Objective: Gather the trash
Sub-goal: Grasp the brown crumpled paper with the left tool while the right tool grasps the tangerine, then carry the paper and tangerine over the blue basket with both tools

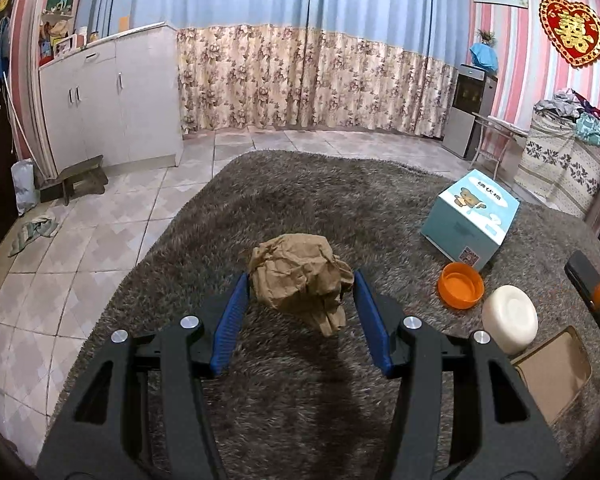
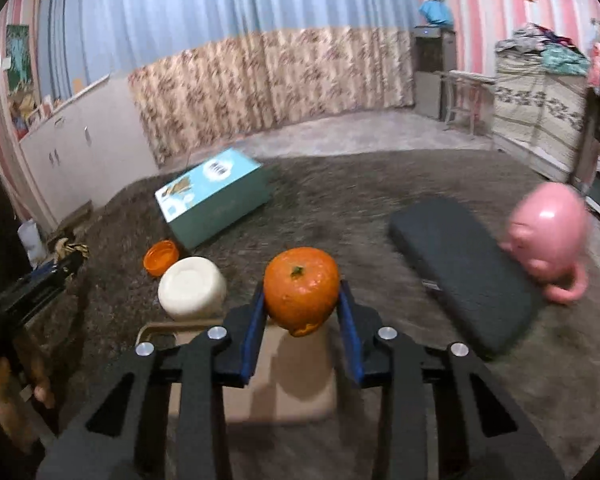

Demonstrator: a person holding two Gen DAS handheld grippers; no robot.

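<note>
We have the left claw [image 1: 300, 292] clamped on the crumpled paper ball [image 1: 302, 276], the right claw [image 2: 302, 304] gripping the orange [image 2: 301, 290] directly above the cardboard tray [image 2: 260, 380], nearer it.

red heart wall plaque [image 1: 573, 30], gold 囍 (double-happiness)

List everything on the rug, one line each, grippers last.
crumpled paper: one, brown, between the left pads, off the rug
orange: one, orange, between the right pads
lid: one, orange, beside the box
bowl: one, white, upturned
box: one, teal, tilted
tray: one, tan, near edge
pad: one, black, flat
piggy bank: one, pink, on the pad's far edge
left hand-held gripper: shut on paper
right hand-held gripper: shut on orange
</note>
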